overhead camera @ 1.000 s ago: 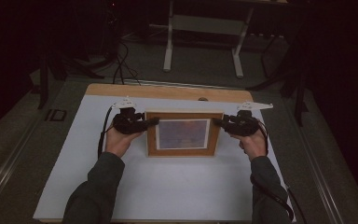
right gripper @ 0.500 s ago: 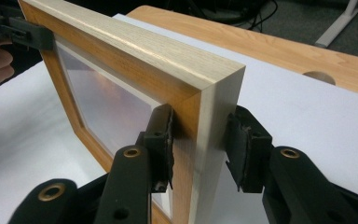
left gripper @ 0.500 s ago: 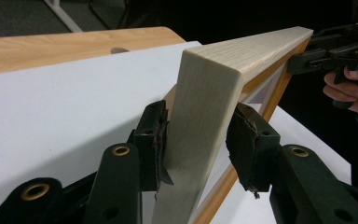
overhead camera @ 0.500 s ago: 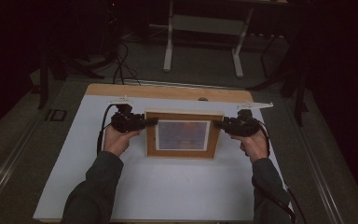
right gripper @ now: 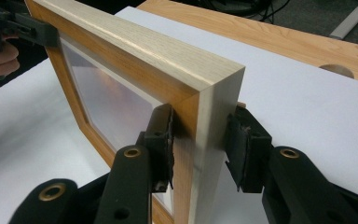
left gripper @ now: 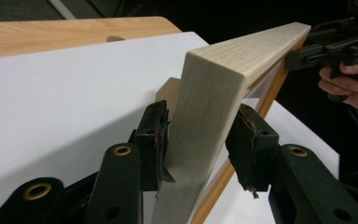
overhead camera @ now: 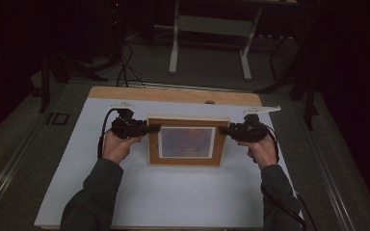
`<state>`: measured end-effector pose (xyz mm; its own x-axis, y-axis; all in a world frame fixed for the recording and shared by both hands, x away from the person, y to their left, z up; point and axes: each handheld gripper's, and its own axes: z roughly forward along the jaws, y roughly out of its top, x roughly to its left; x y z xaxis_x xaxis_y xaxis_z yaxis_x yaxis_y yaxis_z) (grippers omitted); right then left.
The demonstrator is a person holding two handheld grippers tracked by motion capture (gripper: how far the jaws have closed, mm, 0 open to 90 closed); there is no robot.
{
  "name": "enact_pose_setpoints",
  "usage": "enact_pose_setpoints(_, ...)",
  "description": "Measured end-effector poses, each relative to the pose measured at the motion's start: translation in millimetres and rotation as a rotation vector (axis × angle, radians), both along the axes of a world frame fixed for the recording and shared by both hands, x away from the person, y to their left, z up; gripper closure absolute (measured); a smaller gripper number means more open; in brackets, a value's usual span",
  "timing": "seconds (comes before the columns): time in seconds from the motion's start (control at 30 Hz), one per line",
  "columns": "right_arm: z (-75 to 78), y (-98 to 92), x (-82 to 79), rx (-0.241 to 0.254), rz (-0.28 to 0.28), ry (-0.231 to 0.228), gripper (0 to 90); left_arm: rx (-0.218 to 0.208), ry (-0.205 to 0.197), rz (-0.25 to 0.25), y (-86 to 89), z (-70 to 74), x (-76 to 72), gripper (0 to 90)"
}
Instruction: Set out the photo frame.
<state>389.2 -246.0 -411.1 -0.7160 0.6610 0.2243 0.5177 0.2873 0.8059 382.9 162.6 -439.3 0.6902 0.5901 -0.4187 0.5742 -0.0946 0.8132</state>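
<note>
The dim room lay dark behind the desk (overhead camera: 67, 192), whose white sheet covered most of the frame's middle. The wooden picture frame (overhead camera: 188, 140) stood at centre, its long axis left to right. The left hand-held gripper (overhead camera: 149, 128) and right hand-held gripper (overhead camera: 225, 130) each clamped one end.

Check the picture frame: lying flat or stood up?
Stood up, tilted: the picture frame rises off the white sheet, with its side rails between the jaws of both grippers.
</note>
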Motion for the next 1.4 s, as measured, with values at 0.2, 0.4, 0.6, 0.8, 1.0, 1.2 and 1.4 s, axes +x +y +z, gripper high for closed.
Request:
enact_pose_setpoints(0.2, -0.8, 0.3, -0.9, -0.004, 0.002, -0.015, 63.4, 0.014, -0.01, 0.012, -1.4, 1.0, -2.2, 58.9)
enact_pose_setpoints(0.4, -1.8, 1.9, -1.1, -0.031, 0.011, -0.03, 59.1, 0.035, -0.025, 0.021, -3.5, 1.8, -4.1, 55.3)
enact_pose_setpoints(0.6, -6.3, 1.3, -1.9, -0.04, 0.002, -0.034, 49.2, 0.084, -0.052, 0.037, -5.3, 3.3, -9.1, 47.6)
enact_pose_setpoints(0.8, -5.1, -1.2, -3.5, -0.042, 0.0, -0.043, 44.4, 0.089, -0.065, 0.063, -0.4, 5.5, -12.3, 45.7)
enact_pose_setpoints(1.0, -2.0, -6.0, -6.5, -0.055, 0.005, -0.041, 42.4, 0.108, -0.084, 0.086, 8.1, 11.9, -18.6, 45.2)
enact_pose_setpoints(1.2, 2.9, -14.8, -10.1, -0.061, 0.007, -0.044, 41.8, 0.098, -0.09, 0.118, 21.1, 15.1, -23.7, 45.2)
enact_pose_setpoints(1.4, 3.5, -23.7, -14.0, -0.073, 0.017, -0.043, 41.5, 0.116, -0.092, 0.141, 34.2, 12.2, -30.5, 45.2)
